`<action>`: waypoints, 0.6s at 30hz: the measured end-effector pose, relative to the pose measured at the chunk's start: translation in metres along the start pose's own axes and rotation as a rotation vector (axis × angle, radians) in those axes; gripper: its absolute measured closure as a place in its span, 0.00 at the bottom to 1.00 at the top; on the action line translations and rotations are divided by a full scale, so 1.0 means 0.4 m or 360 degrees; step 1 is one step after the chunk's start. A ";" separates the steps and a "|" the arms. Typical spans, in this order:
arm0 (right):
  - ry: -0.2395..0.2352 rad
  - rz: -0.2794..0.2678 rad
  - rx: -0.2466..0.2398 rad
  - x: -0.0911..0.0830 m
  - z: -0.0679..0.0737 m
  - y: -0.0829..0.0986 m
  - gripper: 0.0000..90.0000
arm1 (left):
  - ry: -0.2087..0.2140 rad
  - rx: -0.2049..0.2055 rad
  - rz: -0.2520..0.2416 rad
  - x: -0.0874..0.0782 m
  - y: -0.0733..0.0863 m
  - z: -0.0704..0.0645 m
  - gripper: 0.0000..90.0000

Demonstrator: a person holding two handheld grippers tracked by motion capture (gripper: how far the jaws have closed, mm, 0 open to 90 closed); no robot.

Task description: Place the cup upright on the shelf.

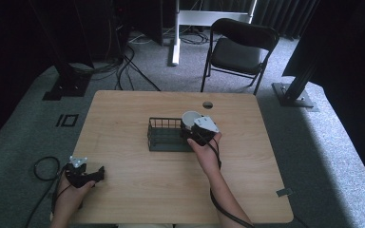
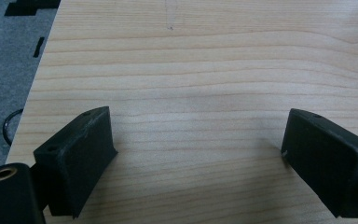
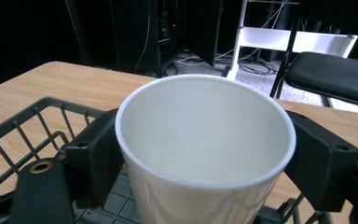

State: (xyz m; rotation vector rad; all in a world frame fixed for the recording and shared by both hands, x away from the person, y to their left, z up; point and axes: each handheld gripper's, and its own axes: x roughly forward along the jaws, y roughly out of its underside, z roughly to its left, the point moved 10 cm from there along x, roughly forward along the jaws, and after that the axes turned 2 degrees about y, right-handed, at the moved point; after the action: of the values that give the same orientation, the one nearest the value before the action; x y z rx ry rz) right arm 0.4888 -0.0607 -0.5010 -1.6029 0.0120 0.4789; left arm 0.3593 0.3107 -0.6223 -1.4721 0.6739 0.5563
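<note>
Two jaws of the right gripper (image 3: 205, 158) clamp a blank white paper cup (image 3: 205, 154) over the wire basket (image 1: 164, 135). At seven o'clock on the table (image 1: 171, 190), the left gripper (image 2: 200, 158) rests spread wide, nothing between.

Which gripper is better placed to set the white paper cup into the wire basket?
Right. The right gripper already clamps the white paper cup over the wire basket; the left gripper sits open near the table's left edge.

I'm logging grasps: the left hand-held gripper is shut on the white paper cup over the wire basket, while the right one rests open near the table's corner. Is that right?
Not quite: the sides are swapped. The right hand-held gripper is shut on the white paper cup over the wire basket, as the right gripper view shows. The left hand-held gripper is the open one, above bare table.
</note>
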 end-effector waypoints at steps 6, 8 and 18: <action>0.0003 -0.0005 -0.0015 0.006 0.002 0.010 0.21 | 0.0000 0.0001 0.0001 0.000 0.000 0.000 0.11; 0.0010 -0.0007 -0.0031 0.007 0.005 0.010 0.21 | 0.0000 0.0000 0.0001 0.000 0.000 0.000 0.11; -0.0043 0.0023 -0.0003 0.011 0.011 0.010 0.12 | 0.0000 0.0001 0.0001 0.000 0.000 0.000 0.11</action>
State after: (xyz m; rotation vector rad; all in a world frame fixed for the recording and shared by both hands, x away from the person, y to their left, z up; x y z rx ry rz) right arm 0.4903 -0.0558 -0.5060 -1.5992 0.0027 0.5121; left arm 0.3592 0.3108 -0.6223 -1.4716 0.6744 0.5565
